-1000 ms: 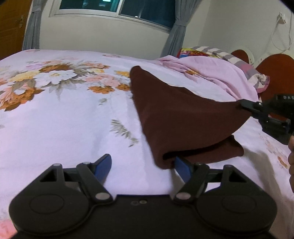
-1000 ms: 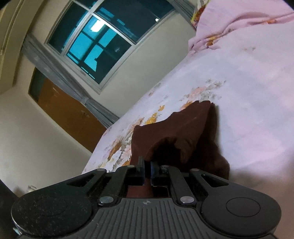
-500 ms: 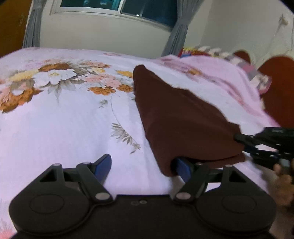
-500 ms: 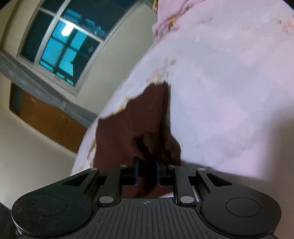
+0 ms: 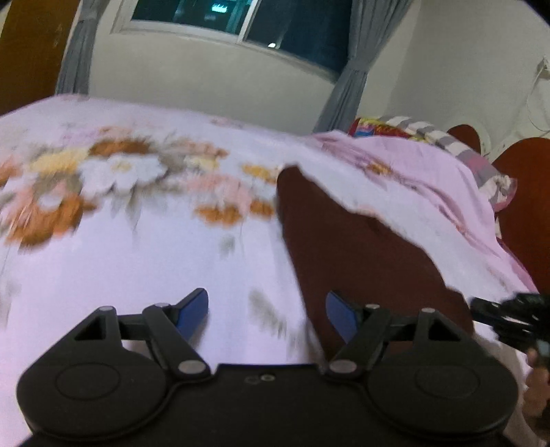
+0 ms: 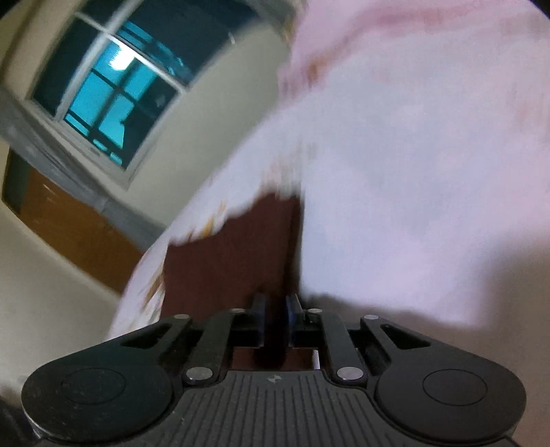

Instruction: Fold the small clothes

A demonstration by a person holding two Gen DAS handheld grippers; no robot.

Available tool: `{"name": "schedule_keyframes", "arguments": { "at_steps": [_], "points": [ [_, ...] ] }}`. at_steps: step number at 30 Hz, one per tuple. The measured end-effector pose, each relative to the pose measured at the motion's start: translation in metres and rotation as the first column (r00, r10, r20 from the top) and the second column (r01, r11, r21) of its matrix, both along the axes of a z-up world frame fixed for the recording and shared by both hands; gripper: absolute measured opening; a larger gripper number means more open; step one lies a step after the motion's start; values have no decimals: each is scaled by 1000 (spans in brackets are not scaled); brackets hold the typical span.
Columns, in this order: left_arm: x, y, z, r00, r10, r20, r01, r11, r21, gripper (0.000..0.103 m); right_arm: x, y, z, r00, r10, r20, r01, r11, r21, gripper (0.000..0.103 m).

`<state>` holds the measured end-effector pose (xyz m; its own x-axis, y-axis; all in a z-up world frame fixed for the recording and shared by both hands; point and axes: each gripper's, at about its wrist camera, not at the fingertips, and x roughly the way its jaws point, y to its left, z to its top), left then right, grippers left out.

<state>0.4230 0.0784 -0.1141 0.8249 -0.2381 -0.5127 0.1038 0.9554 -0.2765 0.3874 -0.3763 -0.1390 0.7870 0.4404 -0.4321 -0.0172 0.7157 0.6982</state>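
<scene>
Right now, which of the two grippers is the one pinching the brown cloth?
The right gripper: its blue pads sit nearly together on the brown cloth's near edge. The left gripper is spread wide open, one finger merely resting against the cloth.

A floral bedsheet [image 5: 103, 192] spreads ahead of the left gripper, a rumpled pink quilt [image 5: 422, 178] ahead to its right (striped pillow [image 5: 457, 151] behind), window [image 5: 240, 24] and grey curtains [image 5: 354, 79] beyond.
</scene>
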Motion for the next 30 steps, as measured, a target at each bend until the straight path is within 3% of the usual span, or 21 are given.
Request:
{"name": "schedule_keyframes", "arguments": {
  "at_steps": [2, 6, 8, 10, 12, 15, 17, 19, 21, 26, 30],
  "points": [
    [26, -8, 6, 999, -43, -5, 43, 999, -1, 75, 5, 1, 9, 998, 32, 44, -32, 999, -16, 13],
    [79, -32, 0, 996, -75, -38, 73, 996, -44, 75, 37, 39, 25, 979, 167, 118, -143, 972, -189, 13],
    [102, -41, -13, 996, -53, -78, 50, 998, -29, 78, 59, 60, 17, 965, 246, 90, -212, 935, -283, 13],
    [116, -45, -33, 991, -47, -127, 48, 999, 8, 80, 85, 77, -7, 967, 255, -26, -242, 875, -419, 12],
    [117, -42, -29, 989, -54, -134, 55, 998, 1, 78, 93, 70, -10, 963, 268, -39, -263, 890, -373, 12],
    [112, -31, -8, 998, -52, -28, 52, 999, 1, 78, 82, 57, 17, 965, 249, 82, -206, 914, -350, 12],
    [130, -28, -10, 998, -30, -56, 31, 999, 7, 78, 88, 61, 26, 956, 267, 124, -210, 912, -351, 12],
    [149, -27, -22, 995, -10, -100, 11, 1000, 10, 80, 106, 71, 17, 947, 307, 92, -248, 885, -395, 12],
    [162, -30, -31, 991, -20, -136, 26, 999, 40, 80, 127, 81, -6, 948, 312, -63, -305, 832, -464, 12],
    [172, -19, -10, 998, -36, -44, 36, 999, -11, 78, 133, 71, 21, 939, 336, 67, -282, 868, -409, 12],
    [214, -19, -17, 996, -8, -93, 9, 1000, 10, 80, 173, 83, 25, 932, 358, 52, -303, 852, -428, 12]
  ]
}}
